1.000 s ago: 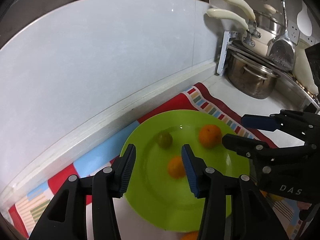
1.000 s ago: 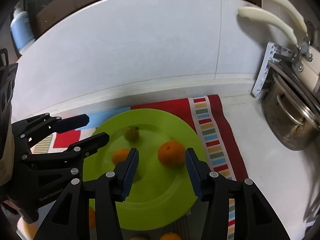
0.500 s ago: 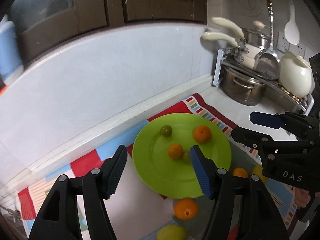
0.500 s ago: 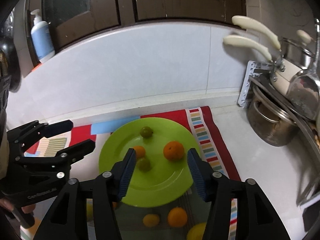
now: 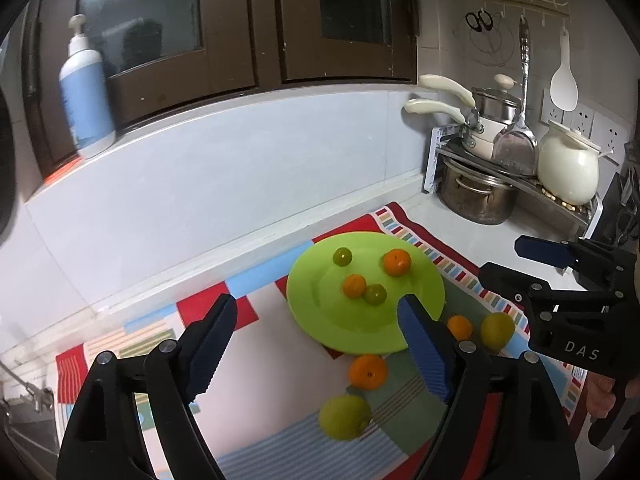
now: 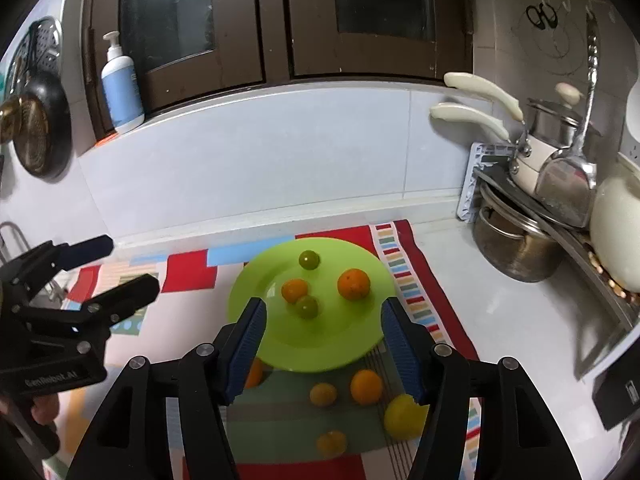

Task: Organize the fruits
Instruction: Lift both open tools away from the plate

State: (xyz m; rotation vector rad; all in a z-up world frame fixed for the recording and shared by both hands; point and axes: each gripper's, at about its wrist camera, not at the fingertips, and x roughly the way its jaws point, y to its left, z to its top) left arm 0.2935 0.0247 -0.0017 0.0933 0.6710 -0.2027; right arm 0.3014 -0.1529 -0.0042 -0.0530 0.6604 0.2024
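Grippers raised, colourful mat (striped), cabinets

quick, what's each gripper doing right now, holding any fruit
Left gripper: open, holding nothing, above the mat near the green plate.
Right gripper: open, holding nothing.

A lime-green plate sits on the patchwork cloth holding two oranges and two small green fruits; more oranges and a yellow-green fruit lie loose just beside its near rim
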